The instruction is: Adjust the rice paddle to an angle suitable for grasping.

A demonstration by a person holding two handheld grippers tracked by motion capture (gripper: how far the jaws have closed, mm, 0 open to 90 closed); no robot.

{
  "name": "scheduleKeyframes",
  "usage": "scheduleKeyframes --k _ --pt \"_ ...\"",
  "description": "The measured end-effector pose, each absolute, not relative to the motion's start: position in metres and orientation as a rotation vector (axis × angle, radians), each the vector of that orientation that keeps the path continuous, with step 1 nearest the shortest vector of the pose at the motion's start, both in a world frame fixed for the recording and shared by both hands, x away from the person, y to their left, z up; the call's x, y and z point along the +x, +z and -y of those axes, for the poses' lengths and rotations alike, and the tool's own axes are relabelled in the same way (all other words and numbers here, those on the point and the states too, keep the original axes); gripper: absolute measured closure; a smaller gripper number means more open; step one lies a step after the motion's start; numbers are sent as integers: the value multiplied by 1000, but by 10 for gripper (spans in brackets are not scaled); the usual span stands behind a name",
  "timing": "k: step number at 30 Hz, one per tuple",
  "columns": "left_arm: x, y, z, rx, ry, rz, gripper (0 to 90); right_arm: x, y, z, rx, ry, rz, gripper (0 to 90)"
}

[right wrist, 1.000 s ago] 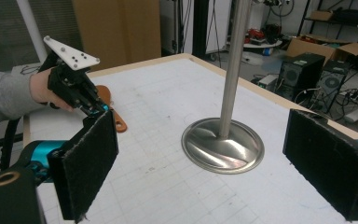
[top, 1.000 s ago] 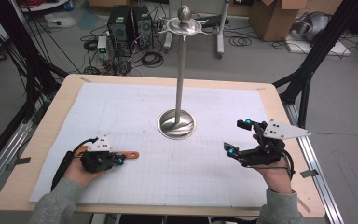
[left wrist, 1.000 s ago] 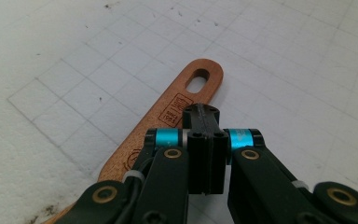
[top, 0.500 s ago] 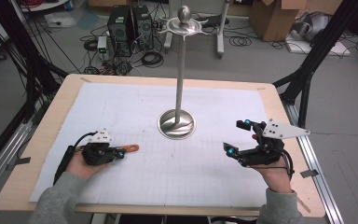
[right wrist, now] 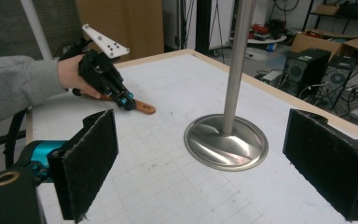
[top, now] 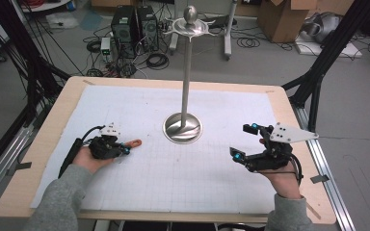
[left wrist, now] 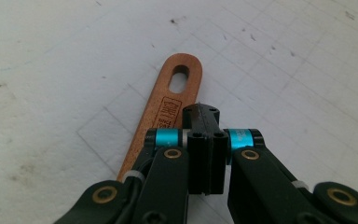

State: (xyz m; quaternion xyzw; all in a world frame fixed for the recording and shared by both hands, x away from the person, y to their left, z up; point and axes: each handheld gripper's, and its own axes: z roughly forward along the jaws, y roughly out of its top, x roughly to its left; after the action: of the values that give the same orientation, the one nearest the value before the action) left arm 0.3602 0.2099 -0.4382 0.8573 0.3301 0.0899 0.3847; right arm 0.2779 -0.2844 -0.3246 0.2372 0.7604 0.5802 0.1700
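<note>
A wooden utensil handle (left wrist: 173, 95) with an oval hole lies flat on the white gridded mat (top: 173, 178). My left gripper (left wrist: 201, 111) is shut, its pads pressed together with no gap. The handle runs under its left jaw, not between the pads. In the high view that left gripper (top: 125, 149) sits at the mat's left, the handle's end (top: 135, 143) poking out toward the centre. The right gripper view shows a hand over the handle's (right wrist: 144, 108) hidden part. My right gripper (top: 243, 141) hovers open at the right with nothing between its pads (right wrist: 91, 163).
A tall metal stand (top: 187, 72) with a round base (top: 182, 129) and hooked top rises from the mat's middle, between the two grippers. The wooden table edge (top: 294, 125) borders the mat. Computers, cables and boxes lie on the floor beyond.
My left gripper and the wooden handle have moved together a little away from the person, toward the stand. The right gripper has stayed where it was, open.
</note>
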Motion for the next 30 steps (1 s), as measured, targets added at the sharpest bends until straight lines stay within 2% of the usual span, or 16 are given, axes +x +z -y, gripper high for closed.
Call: scheduleKeyframes --k 8,16,20,25,30 --pt "369 -439 -214 2165 237 -870 895 278 -325 283 667 1648 -2166 90" --pt "365 -428 -223 2133 251 -827 875 278 -325 284 666 1648 -2170 90" --pt "363 -419 -231 2155 254 -749 769 278 -325 285 677 1648 -2167 90" --pt "361 -415 -234 2201 256 -655 525 277 -325 285 670 1651 -2167 90" --pt "360 -415 -235 2214 265 -651 269 276 -325 284 664 1642 -2181 91"
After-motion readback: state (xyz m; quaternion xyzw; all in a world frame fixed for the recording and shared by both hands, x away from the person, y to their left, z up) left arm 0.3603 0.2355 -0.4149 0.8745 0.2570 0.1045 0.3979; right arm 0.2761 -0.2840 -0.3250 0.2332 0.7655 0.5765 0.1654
